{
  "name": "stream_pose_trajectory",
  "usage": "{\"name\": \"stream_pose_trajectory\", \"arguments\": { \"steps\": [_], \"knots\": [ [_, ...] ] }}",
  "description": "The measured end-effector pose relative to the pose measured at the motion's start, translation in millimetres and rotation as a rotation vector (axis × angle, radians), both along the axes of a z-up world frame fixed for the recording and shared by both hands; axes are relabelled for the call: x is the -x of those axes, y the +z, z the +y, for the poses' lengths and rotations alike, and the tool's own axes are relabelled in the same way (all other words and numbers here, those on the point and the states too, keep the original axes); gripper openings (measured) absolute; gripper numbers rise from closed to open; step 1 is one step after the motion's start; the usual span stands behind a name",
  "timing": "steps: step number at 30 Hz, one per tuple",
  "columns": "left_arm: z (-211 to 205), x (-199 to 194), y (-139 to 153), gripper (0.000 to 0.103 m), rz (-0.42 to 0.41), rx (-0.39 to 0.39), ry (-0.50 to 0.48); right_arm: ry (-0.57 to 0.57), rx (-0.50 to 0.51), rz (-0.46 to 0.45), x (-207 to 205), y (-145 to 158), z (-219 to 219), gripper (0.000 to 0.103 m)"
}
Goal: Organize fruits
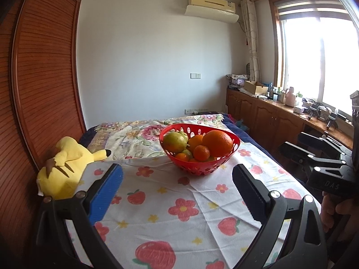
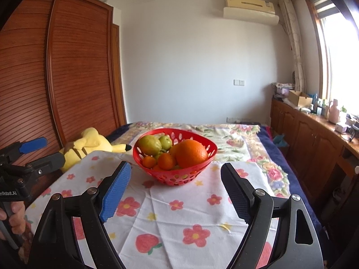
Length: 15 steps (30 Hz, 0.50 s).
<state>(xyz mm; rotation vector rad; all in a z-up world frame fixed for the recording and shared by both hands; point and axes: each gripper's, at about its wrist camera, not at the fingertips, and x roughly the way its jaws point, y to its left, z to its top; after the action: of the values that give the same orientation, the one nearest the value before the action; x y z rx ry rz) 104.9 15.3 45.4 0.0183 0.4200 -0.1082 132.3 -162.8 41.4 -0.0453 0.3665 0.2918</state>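
While both the left gripper and right gripper gape wide, empty — perforated red plastic basket, rounded: dimpled orange, smooth pear.

My right tool bears the letters "DAS" on its black body — my left tool shows "nRobot.AI", its start cut off at the edge.

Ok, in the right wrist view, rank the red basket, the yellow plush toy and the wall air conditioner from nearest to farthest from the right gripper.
From the right gripper:
1. Red basket, straight ahead on the flowered cloth, just beyond the fingertips.
2. Yellow plush toy, farther back on the left, by the wooden wardrobe.
3. Wall air conditioner, high on the far wall, upper right.
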Motion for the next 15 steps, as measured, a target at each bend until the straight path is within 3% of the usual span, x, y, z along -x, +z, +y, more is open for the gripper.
{"name": "stream_pose_trajectory", "arguments": {
  "steps": [15],
  "knots": [
    [7,30,-13,0.099,0.015,-0.002,0.051,-0.017,-0.013,-0.022,41,7,-8,0.084]
  ]
}}
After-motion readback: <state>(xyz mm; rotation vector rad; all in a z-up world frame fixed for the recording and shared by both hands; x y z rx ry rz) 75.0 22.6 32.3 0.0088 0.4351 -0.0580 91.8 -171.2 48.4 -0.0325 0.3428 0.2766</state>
